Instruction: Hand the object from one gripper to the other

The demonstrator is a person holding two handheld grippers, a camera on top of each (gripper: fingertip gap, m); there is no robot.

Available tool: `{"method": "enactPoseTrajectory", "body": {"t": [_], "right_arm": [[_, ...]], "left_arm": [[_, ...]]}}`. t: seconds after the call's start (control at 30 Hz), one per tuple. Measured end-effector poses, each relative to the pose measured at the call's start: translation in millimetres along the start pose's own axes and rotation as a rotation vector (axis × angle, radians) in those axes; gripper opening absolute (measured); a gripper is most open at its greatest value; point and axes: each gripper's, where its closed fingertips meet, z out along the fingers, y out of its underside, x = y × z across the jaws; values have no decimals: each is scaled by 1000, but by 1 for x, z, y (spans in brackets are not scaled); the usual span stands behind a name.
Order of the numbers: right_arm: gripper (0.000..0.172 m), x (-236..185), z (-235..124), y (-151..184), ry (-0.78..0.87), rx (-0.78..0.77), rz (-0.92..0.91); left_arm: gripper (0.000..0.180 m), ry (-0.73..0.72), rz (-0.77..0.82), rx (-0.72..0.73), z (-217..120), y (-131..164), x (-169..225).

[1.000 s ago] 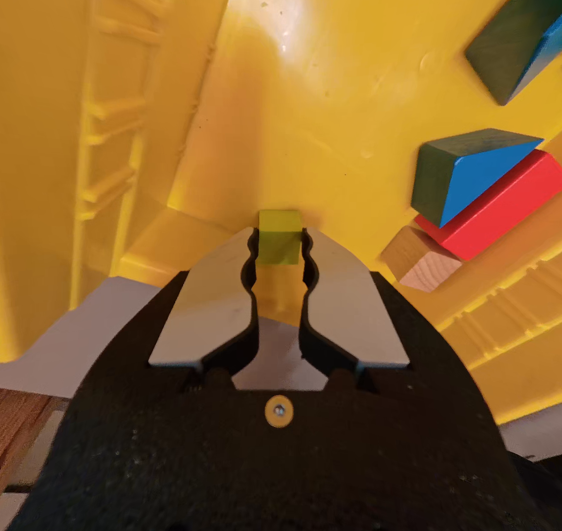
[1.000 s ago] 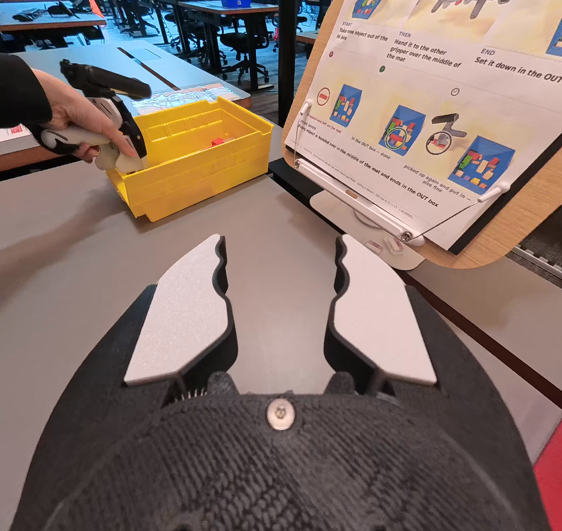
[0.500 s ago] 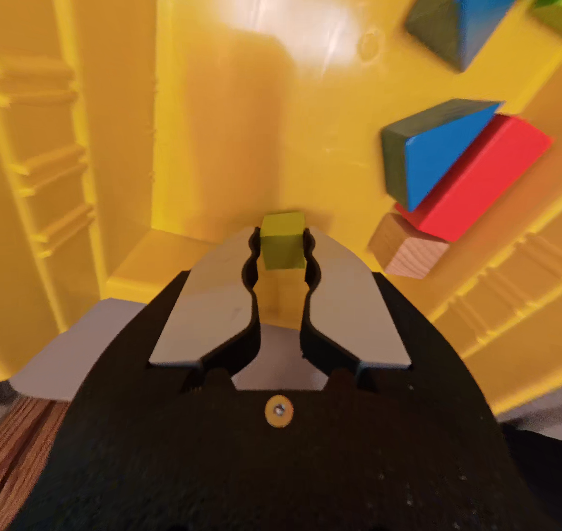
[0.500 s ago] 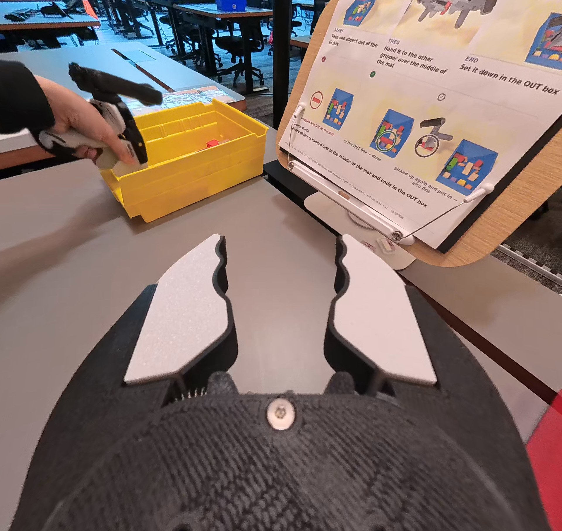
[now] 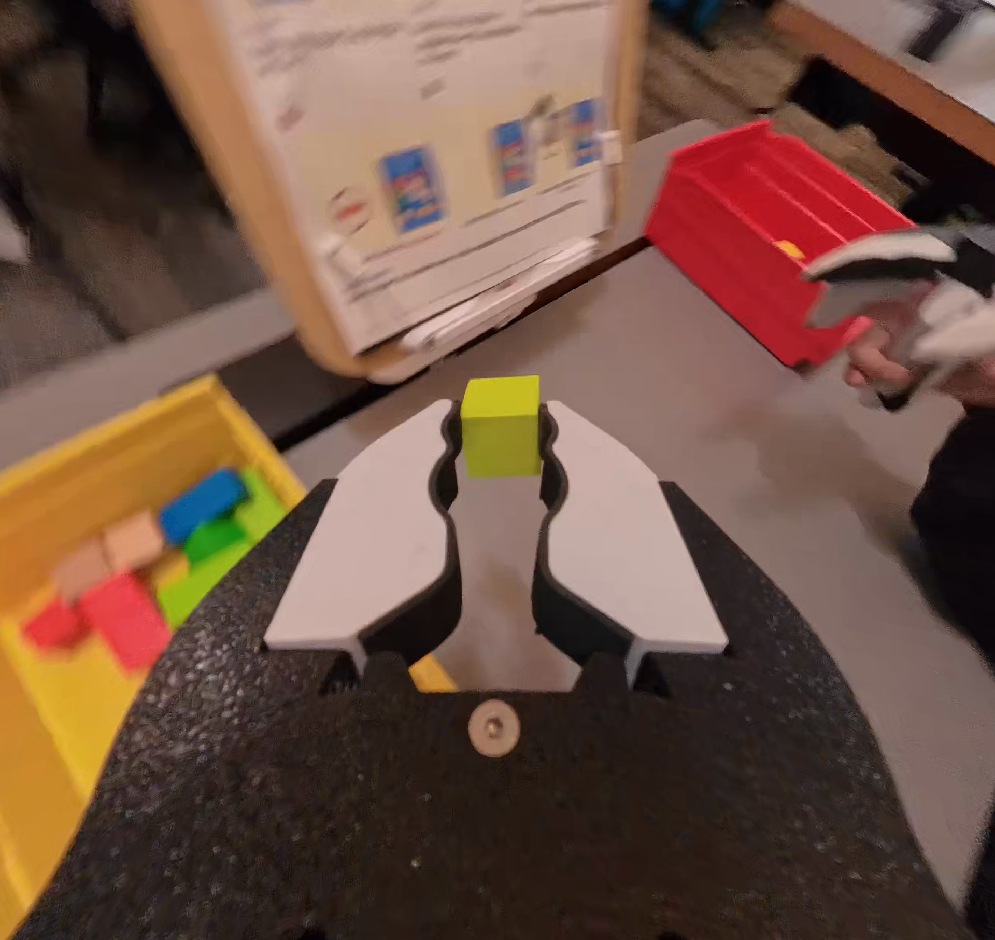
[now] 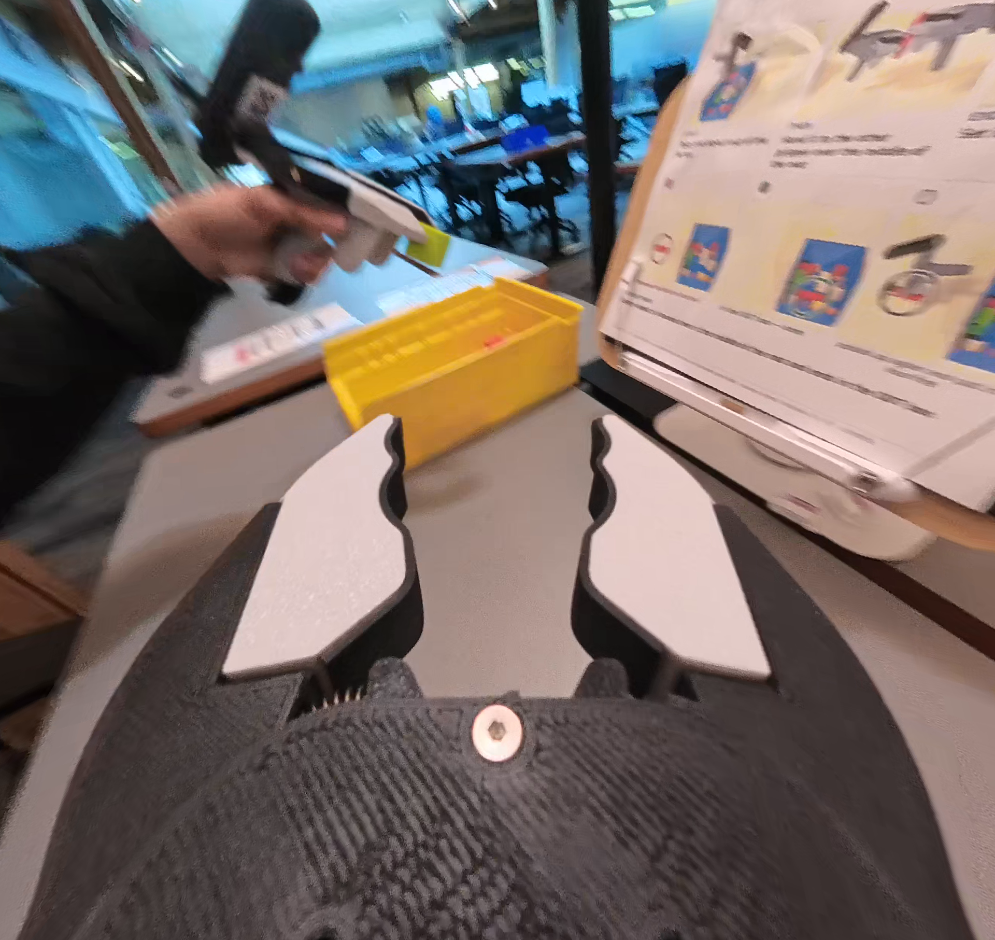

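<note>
My left gripper (image 5: 500, 429) is shut on a small yellow-green cube (image 5: 502, 429); both pads press its sides and it is held in the air above the grey table (image 5: 673, 429). The cube also shows in the right wrist view (image 6: 428, 250), at the tips of the left gripper (image 6: 377, 224) held up by a hand, above and behind the yellow bin (image 6: 457, 359). My right gripper (image 6: 496, 456) is open and empty, low over the table. It shows in the left wrist view (image 5: 883, 273) at the right, in front of the red bin (image 5: 754, 224).
The yellow bin (image 5: 64, 494) at the left holds several coloured blocks. The red bin holds a small yellow piece (image 5: 789, 249). An instruction board (image 5: 431, 133) on a stand rises at the table's far edge; it also shows in the right wrist view (image 6: 807, 214). My hands' fingertips stand some 20 cm from each other.
My left gripper has lifted the yellow-green cube out of the yellow bin and swung up over the table. My right gripper stayed open and turned a little toward the bin.
</note>
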Motion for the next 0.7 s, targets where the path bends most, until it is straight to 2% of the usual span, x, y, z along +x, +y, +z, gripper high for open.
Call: {"method": "enactPoseTrajectory", "body": {"t": [0.13,0.23,0.3,0.4,0.47,0.53,0.63,0.7], "right_arm": [[63,-28,5,-21,-187,142,145],[71,-35,15,-2,-213,42,126],[83,-40,20,14,-247,-52,153],[88,-50,21,22,-353,-82,236],[83,-56,20,22,-431,-78,298],[66,-63,15,25,-514,-87,317],[63,-68,9,29,-592,-100,353],[61,-67,8,30,-612,-102,386]], "left_arm": [[27,158,462,212,13,-4,85],[26,168,718,323,32,11,118],[26,198,820,408,41,19,140],[26,232,928,493,49,28,165],[26,238,987,528,52,32,175],[26,247,1041,568,52,34,185],[26,284,1108,604,52,40,199],[26,295,1160,570,58,43,202]]}}
